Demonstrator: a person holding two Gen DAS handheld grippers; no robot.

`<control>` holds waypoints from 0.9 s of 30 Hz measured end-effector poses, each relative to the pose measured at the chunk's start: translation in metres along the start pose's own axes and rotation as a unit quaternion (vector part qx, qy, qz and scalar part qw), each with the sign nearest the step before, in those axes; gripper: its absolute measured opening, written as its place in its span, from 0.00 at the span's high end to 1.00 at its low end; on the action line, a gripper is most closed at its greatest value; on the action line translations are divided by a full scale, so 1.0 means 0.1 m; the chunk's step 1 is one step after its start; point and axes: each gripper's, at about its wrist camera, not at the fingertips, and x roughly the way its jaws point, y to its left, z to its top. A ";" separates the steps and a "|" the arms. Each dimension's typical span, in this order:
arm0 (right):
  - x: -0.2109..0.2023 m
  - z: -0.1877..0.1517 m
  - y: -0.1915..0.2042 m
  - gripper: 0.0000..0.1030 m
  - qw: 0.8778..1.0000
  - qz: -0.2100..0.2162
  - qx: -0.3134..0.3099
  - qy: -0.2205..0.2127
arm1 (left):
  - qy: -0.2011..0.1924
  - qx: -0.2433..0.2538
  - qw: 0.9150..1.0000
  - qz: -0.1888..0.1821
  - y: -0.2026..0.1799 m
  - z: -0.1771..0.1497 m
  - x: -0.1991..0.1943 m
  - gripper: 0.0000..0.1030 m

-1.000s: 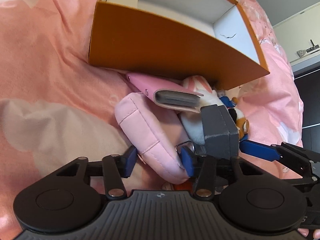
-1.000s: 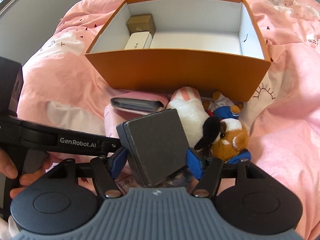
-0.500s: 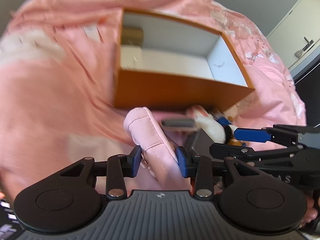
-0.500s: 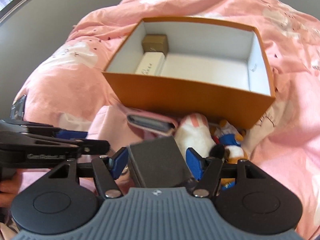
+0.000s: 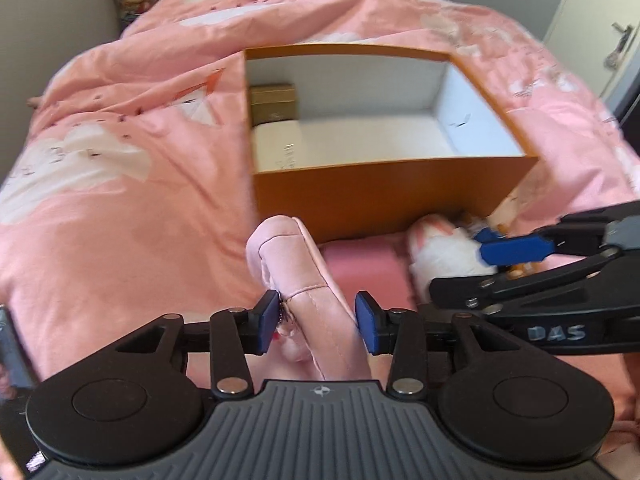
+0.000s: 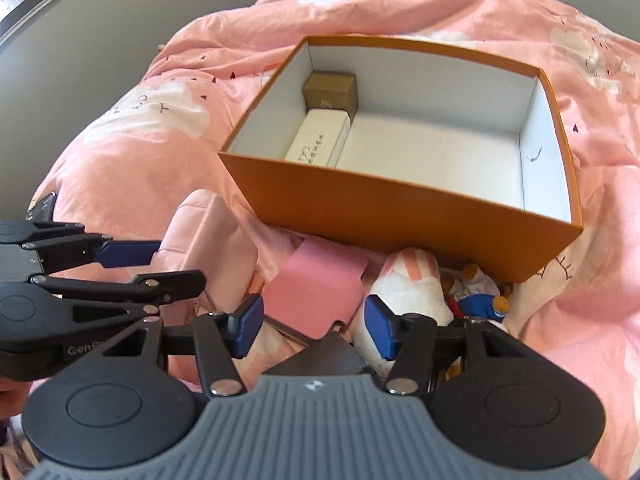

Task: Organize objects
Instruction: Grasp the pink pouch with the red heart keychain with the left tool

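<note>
My left gripper [image 5: 316, 322] is shut on a pale pink quilted pouch [image 5: 296, 276] and holds it up in front of the orange box [image 5: 384, 196]. My right gripper [image 6: 314, 330] is shut on a dark grey box [image 6: 324, 354], of which only a corner shows low between the pads. The orange box [image 6: 400, 208] is open and holds a gold box [image 6: 330, 90] and a white box [image 6: 318, 142] at its left end. A pink wallet [image 6: 316, 292] and plush toys [image 6: 412, 292] lie on the bed before the box.
A pink duvet [image 5: 120, 200] covers the whole bed. The right gripper's body [image 5: 560, 276] shows at the right of the left wrist view. A door [image 5: 600, 28] stands far right and grey walls lie behind the bed.
Both grippers rose and pulled back from the pile with their objects. The grey box now sits lower between the right pads. The pink pouch is lifted clear of the bed.
</note>
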 end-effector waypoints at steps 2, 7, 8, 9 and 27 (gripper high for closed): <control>0.03 -0.01 -0.04 0.49 1.000 -0.008 0.007 0.003 | -0.005 -0.012 0.999 -0.035 0.03 0.01 0.02 0.54; 0.08 -0.01 -0.13 0.48 1.000 -0.023 0.015 0.008 | 0.021 -0.086 0.983 -0.158 0.23 0.03 0.15 0.50; 0.08 -0.01 -0.14 0.48 1.000 -0.027 0.014 0.008 | 0.023 -0.095 0.982 -0.162 0.25 0.02 0.16 0.50; 0.07 -0.01 -0.15 0.48 0.999 -0.031 0.013 0.006 | 0.021 -0.099 0.982 -0.159 0.27 0.02 0.15 0.50; 0.33 0.11 -0.26 0.68 0.999 -0.021 0.022 0.026 | 0.073 -0.169 0.977 -0.112 0.44 0.13 0.74 0.45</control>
